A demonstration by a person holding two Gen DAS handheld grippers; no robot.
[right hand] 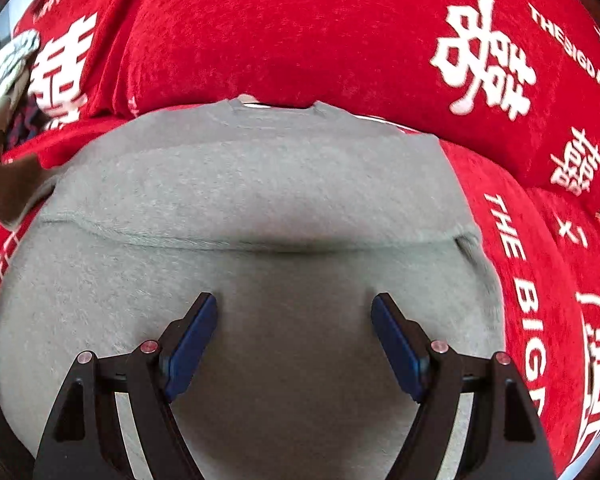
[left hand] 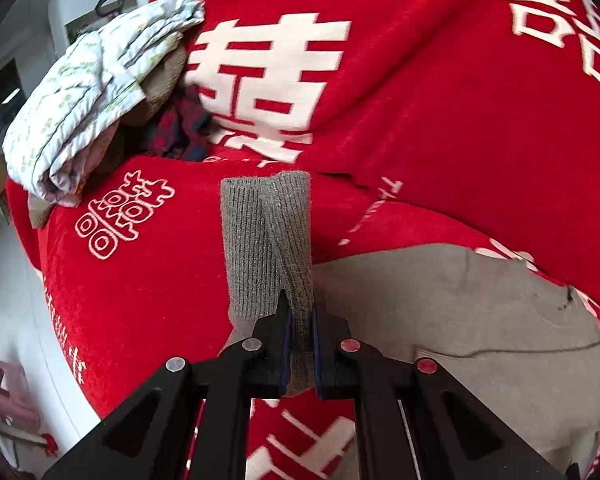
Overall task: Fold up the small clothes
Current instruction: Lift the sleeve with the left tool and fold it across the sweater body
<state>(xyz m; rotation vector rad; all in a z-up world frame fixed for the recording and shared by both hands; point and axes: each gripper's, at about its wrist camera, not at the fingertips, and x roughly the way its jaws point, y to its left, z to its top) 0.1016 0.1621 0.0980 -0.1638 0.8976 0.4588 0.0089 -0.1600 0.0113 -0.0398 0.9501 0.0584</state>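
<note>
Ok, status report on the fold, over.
Left tool shut on ribbed cuff. Right tool open over grey sweater, flat on red cover. Clothes pile far left, clear.

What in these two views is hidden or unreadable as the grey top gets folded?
- Left wrist: the grey top runs off the bottom edge; the cuff in the left hand-held gripper covers part of it.
- Left wrist: dark clothes sit half under the pale bundle.
- Right wrist: the open right hand-held gripper hides the hem.
</note>
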